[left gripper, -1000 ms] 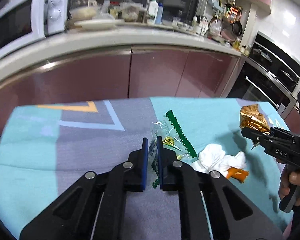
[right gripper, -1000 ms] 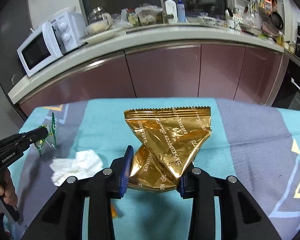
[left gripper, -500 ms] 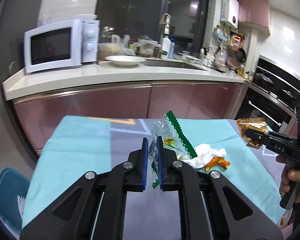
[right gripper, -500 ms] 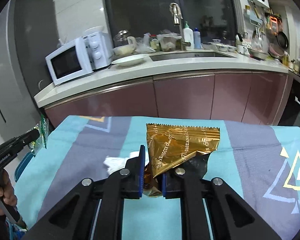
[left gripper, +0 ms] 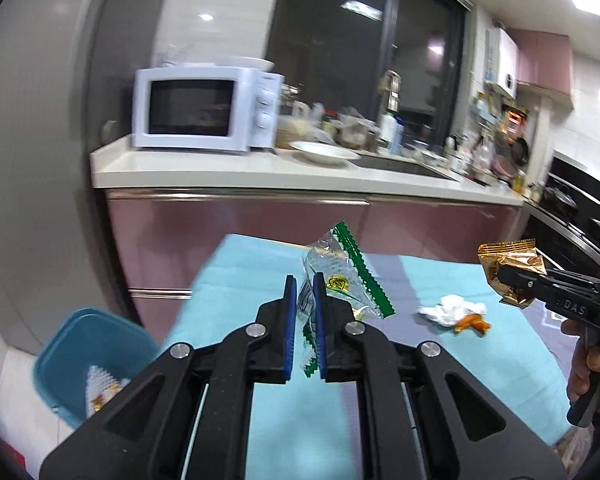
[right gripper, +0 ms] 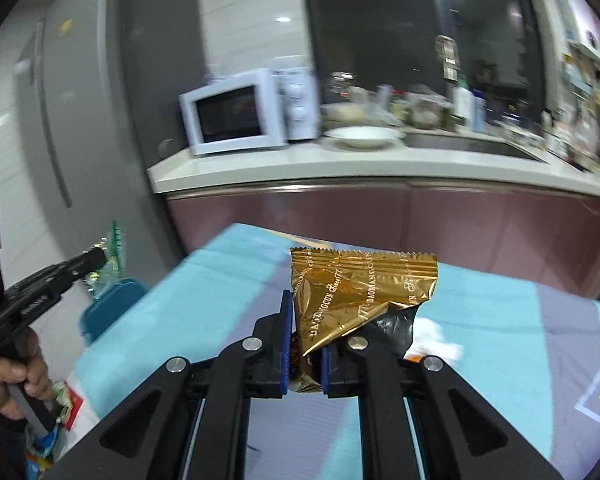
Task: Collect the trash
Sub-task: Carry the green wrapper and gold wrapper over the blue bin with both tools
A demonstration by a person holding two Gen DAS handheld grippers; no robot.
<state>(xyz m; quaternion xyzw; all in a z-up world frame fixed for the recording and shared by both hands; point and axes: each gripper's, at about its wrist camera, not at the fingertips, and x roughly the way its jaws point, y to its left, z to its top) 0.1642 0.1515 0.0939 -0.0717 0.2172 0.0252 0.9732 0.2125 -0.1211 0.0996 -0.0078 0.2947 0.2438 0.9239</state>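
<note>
My left gripper (left gripper: pixel 304 292) is shut on a clear wrapper with a green zigzag edge (left gripper: pixel 342 276), held up above the left end of the table. My right gripper (right gripper: pixel 305 320) is shut on a crumpled gold foil wrapper (right gripper: pixel 360 292), also lifted off the cloth; the gold foil wrapper (left gripper: pixel 508 264) shows at the right of the left wrist view. A white crumpled tissue with an orange scrap (left gripper: pixel 454 314) still lies on the turquoise tablecloth (left gripper: pixel 308 420). A blue bin (left gripper: pixel 88 356) with some trash inside stands on the floor left of the table.
A counter (left gripper: pixel 260 172) with pink cabinet fronts runs behind the table, carrying a white microwave (left gripper: pixel 204 108), a white bowl (left gripper: pixel 324 152) and clutter by the sink. A grey fridge (right gripper: pixel 80 120) stands at the left. Bags lie on the floor near the person's hand (right gripper: pixel 16 376).
Both grippers have risen and swung left with their wrappers. The right gripper's jaws have closed tight on the gold wrapper. The blue bin has come into view at lower left.
</note>
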